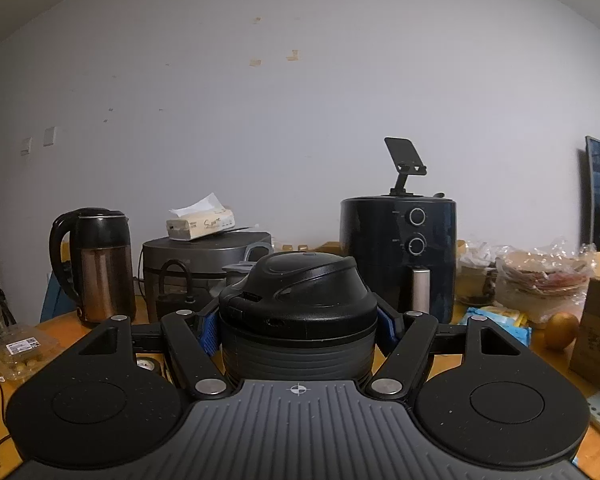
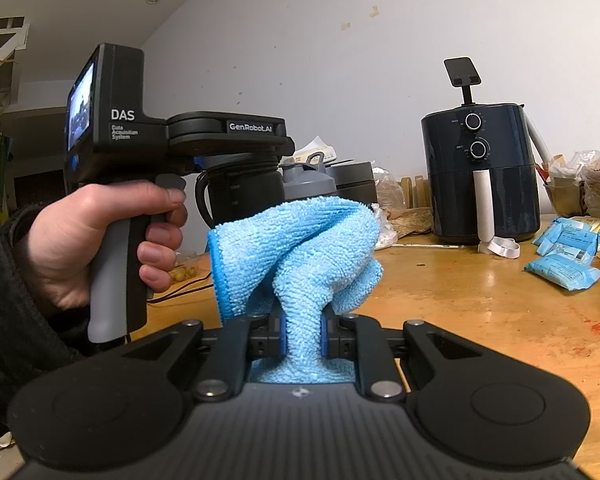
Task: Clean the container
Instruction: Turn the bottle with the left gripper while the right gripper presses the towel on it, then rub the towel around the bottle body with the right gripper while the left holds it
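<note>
Black container (image 1: pixel 298 320) dead centre in the left wrist view, lid on, ribbed dark body below, clamped from 9 and 3 o'clock by the blue pads of the left gripper (image 1: pixel 298 326). Held upright above the desk (image 2: pixel 480 300), apparently lifted clear, though its base sits out of sight. Same container glimpsed in the right wrist view at 11 o'clock, a dark translucent body with a side loop under the left hand (image 2: pixel 88 248). Contents impossible to tell; lid closed, walls too dark.

Right gripper (image 2: pixel 303 334) pinched tight on a blue cloth (image 2: pixel 300 248), the fabric bunched and fanned out ahead of the fingers, just beside the container but not touching it as far as can be seen.

Progress, as a judgement: early. Container secured, cloth in hand, no wiping contact showing. Left to do: bring cloth onto the outside, rub round the body and lid, perhaps open up for the inside.

Further out: grey-lidded shaker bottle (image 2: pixel 308 180) just behind the cloth at 12 o'clock. Air fryer (image 1: pixel 398 256) at 1 o'clock, drawer shut, phone stand (image 1: pixel 406 164) on top. Kettle (image 1: pixel 94 264) at 10 o'clock, lid down. Rice cooker (image 1: pixel 204 260) beside it, closed, tissue pack (image 1: pixel 200 224) resting on top. Blue packets (image 2: pixel 568 256) at 3 o'clock.
</note>
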Available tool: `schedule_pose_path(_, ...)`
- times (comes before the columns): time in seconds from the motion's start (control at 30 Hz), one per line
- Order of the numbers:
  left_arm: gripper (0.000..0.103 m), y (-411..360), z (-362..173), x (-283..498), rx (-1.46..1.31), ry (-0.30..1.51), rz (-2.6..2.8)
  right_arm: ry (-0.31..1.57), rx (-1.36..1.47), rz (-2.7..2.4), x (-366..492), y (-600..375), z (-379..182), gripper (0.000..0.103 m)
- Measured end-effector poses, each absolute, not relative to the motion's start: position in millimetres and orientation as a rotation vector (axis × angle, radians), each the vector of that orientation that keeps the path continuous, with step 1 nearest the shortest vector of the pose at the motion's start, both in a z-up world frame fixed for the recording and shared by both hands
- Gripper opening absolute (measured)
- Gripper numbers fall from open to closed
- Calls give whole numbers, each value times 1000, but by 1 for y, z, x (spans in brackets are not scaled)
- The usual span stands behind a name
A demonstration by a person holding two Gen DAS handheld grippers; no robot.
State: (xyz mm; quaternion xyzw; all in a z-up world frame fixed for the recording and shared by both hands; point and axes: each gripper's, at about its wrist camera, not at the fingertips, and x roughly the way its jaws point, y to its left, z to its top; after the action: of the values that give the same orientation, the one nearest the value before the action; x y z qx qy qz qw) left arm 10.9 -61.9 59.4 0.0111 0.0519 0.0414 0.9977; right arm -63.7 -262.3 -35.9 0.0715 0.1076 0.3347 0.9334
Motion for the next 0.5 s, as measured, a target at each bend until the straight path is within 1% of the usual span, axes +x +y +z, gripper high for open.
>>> schedule_pose_path(0.5,68,-49,57,9,32,89,-29,224,147,692,-64,-262,-35,12)
